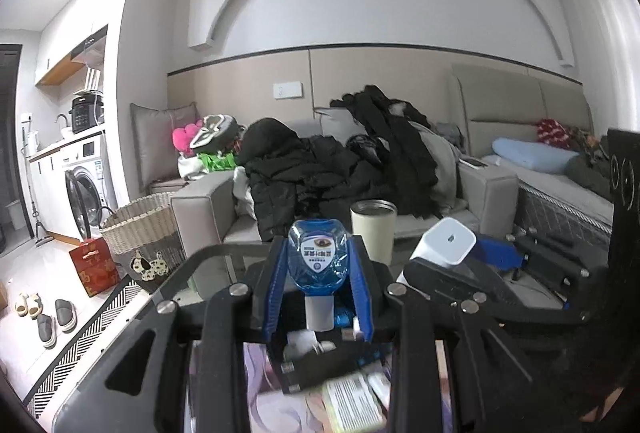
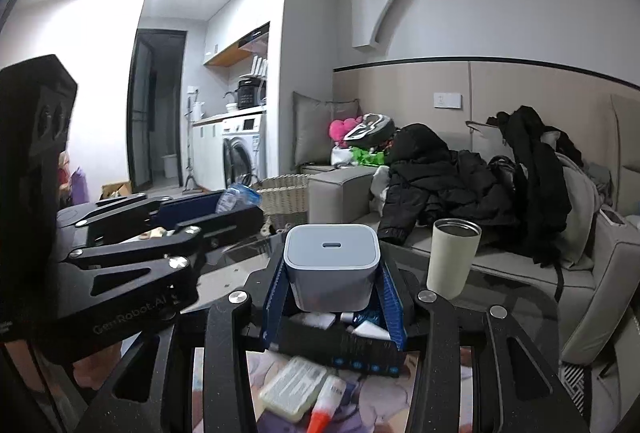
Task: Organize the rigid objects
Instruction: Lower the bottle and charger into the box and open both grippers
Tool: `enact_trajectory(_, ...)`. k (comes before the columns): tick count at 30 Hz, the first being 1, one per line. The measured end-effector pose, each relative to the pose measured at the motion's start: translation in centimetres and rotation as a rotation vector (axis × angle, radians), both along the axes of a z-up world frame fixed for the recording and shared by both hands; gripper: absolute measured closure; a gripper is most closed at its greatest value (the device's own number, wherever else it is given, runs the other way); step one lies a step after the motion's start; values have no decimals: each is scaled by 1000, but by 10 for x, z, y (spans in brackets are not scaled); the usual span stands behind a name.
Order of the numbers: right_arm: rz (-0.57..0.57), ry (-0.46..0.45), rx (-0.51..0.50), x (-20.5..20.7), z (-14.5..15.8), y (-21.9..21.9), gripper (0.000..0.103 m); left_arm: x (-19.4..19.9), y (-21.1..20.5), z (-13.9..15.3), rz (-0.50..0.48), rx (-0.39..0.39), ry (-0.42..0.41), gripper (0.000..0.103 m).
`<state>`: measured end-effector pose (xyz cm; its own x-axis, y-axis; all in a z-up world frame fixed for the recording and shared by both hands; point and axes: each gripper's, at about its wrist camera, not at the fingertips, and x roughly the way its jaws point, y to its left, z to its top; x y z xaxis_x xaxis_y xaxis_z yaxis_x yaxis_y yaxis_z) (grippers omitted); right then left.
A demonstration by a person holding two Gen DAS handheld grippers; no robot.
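a: what's in the left gripper (image 1: 319, 265)?
b: clenched on a blue bottle (image 1: 318, 257), cap downward, held above the black box (image 1: 320, 365) on the table (image 1: 208, 265).
a: and the right gripper (image 2: 332, 285)?
b: grasping a white charger (image 2: 331, 269) over that box, near the cream cup (image 2: 454, 257).

The dark glass tabletop (image 2: 500, 285) carries a cream cylindrical tumbler with a steel rim (image 2: 452, 257) standing upright near its far edge. Nearer the camera lie a printed mat in pale purple tones (image 1: 260, 385), a black open box (image 2: 360, 349) and a pale flat case (image 2: 294, 389).
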<state>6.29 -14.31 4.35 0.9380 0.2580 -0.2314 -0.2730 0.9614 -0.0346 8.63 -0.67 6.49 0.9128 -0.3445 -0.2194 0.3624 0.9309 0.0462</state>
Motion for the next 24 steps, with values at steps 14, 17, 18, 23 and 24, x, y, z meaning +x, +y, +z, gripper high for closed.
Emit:
enact_trajectory(14, -59, 18, 26, 90, 9, -2, 61, 65, 4, -7, 79, -74, 44, 74)
enact_trajectory(17, -63, 48, 26, 100, 4, -2, 61, 76, 3, -12, 81, -74, 84, 74)
enact_trajectory(18, -64, 60, 32, 103, 3, -2, 61, 77, 2, -14, 85, -70, 92, 74)
enact_trajectory(23, -71, 110, 38, 111, -7, -6, 61, 92, -2, -23, 97, -53, 164, 74)
enact_trajectory(24, -74, 127, 35, 114, -9, -7, 61, 96, -3, -26, 91, -55, 193, 74)
